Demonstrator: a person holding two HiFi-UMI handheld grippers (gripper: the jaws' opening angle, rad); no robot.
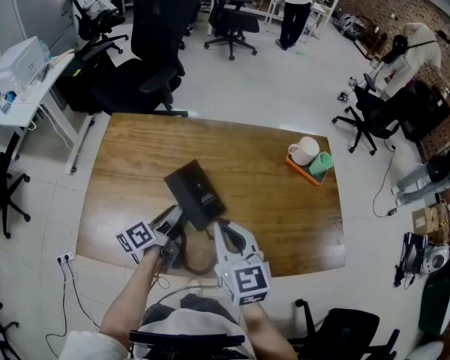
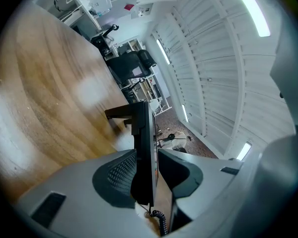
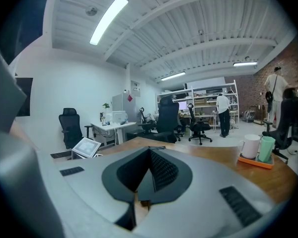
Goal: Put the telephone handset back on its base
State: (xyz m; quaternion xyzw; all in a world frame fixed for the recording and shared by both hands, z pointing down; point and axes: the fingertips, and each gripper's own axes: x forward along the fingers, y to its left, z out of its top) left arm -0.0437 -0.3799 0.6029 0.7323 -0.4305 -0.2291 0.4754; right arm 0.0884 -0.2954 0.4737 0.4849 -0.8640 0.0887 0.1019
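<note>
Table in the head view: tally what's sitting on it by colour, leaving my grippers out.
Black: 1, the telephone
White: 1, the mug
Green: 1, the cup
Orange: 1, the tray under the mug and the cup
Total: 4

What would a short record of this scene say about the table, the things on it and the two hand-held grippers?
surface: brown wooden table
main object: black telephone, lying flat near the person
cord: black coiled cord at the telephone's near end
left gripper: jaws apart, the telephone's edge between them
right gripper: jaws together, nothing between them
side items: orange tray at the table's right, carrying a white mug and a green cup
handset on base: cannot tell
</note>
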